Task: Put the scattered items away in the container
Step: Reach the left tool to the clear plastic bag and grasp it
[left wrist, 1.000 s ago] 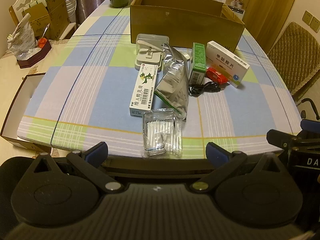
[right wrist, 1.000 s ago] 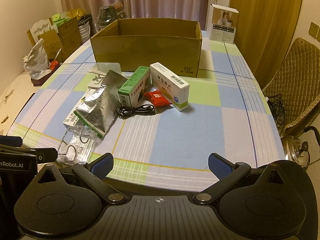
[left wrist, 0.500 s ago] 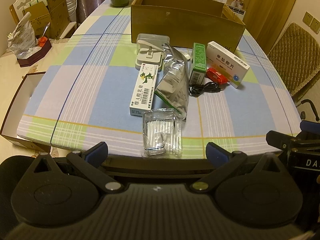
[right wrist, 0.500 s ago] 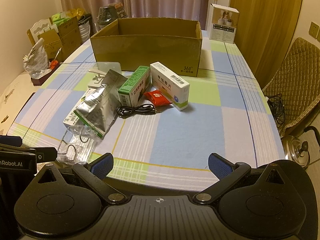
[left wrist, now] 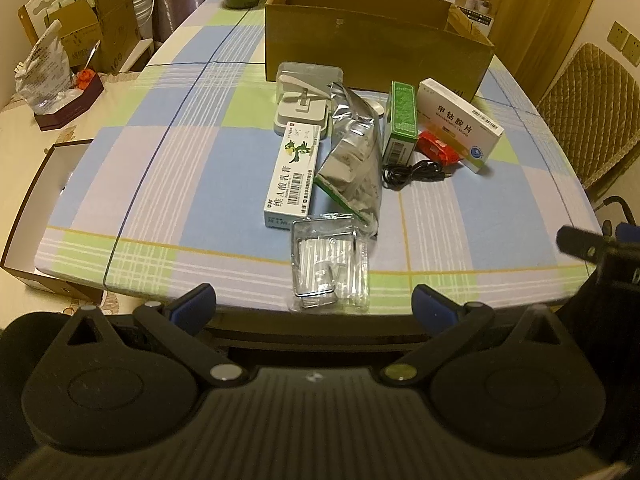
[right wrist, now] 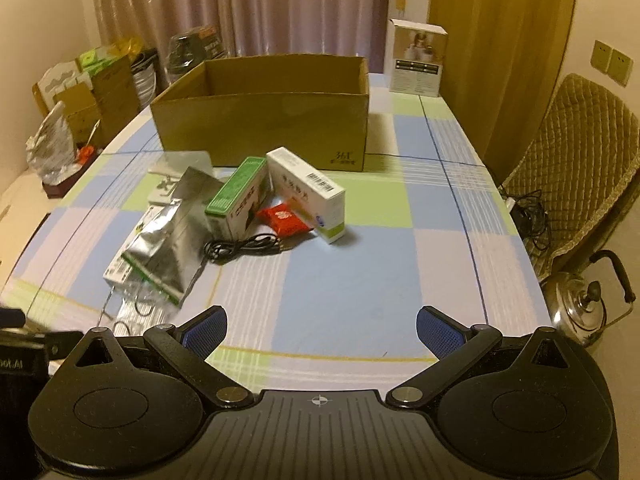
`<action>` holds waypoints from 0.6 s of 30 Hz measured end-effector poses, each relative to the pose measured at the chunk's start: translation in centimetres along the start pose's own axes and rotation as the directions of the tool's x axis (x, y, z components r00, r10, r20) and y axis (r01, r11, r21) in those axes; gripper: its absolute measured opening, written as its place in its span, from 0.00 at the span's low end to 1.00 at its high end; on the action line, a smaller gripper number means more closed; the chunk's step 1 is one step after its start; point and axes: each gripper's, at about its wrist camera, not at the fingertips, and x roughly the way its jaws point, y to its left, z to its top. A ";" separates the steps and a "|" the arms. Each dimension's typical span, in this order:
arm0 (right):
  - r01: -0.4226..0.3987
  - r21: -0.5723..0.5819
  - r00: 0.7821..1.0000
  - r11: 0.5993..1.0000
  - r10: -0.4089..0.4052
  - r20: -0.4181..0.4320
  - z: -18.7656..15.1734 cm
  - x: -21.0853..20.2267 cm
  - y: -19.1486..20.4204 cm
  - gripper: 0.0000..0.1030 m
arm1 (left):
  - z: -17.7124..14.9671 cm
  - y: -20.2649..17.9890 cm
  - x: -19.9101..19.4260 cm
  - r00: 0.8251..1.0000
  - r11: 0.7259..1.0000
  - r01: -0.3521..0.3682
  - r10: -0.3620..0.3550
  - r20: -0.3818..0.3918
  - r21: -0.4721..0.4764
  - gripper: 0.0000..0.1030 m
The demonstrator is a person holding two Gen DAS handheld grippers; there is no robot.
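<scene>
An open brown cardboard box [left wrist: 376,56] stands at the far side of the checked tablecloth [left wrist: 180,168]. In front of it lie a white stand [left wrist: 304,108], a white ointment carton [left wrist: 292,176], a silver foil bag [left wrist: 354,152], a green carton [left wrist: 402,120], a white tablet carton [left wrist: 460,124], a red packet [left wrist: 438,148] and a black cable [left wrist: 412,172]. A clear plastic packet [left wrist: 330,268] lies at the near edge. Just short of that packet, my left gripper [left wrist: 314,306] is open and empty. My right gripper [right wrist: 320,328] is open over the near edge, well short of the red packet [right wrist: 284,220].
A padded chair [right wrist: 580,168] and a steel kettle [right wrist: 580,308] stand to the right of the table. A white carton [right wrist: 418,60] stands behind the box. Cardboard boxes [left wrist: 96,28] and an open shallow box [left wrist: 36,216] are on the left.
The right gripper has moved forward and up over the table's near edge, with slight motion blur. The left gripper has barely moved. All items lie where they were.
</scene>
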 end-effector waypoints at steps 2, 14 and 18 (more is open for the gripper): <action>0.012 -0.004 1.000 1.000 -0.012 -0.001 0.3 0.1 -0.2 1.00 | 0.2 0.2 0.2 1.000 1.000 -0.003 0.003 -0.011 0.005 0.99; -0.015 -0.060 1.000 0.998 0.015 0.001 1.3 1.8 0.6 1.00 | 2.5 0.9 4.5 0.988 0.997 0.060 -0.053 -0.143 0.045 0.90; -0.029 -0.063 1.000 0.998 0.029 -0.007 1.8 2.8 0.8 1.00 | 2.8 1.0 6.6 0.976 0.995 0.075 -0.059 -0.208 0.070 0.78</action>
